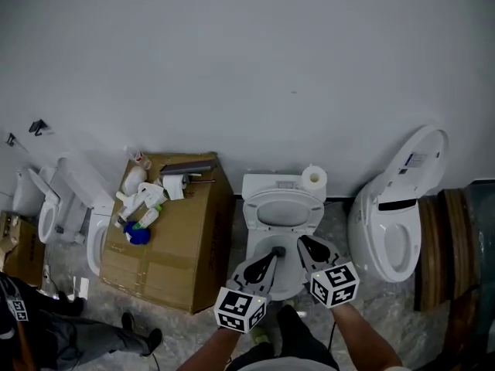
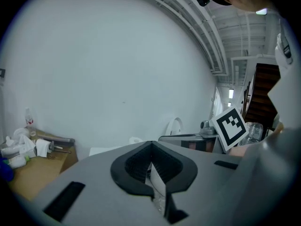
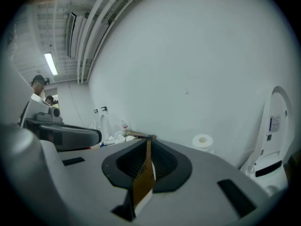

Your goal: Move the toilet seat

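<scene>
Over the white ceramic toilet (image 1: 267, 182), left gripper (image 1: 275, 252) and right gripper (image 1: 303, 241), jaws pinched together, are hovering beside its glossy white oval seat (image 1: 282, 197), probably risking slippage.

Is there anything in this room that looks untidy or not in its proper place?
Yes. On top of the cardboard box, left of the middle toilet, bottles and crumpled paper lie in a loose heap, some bottles on their sides. Nothing looks spilled or broken.
</scene>
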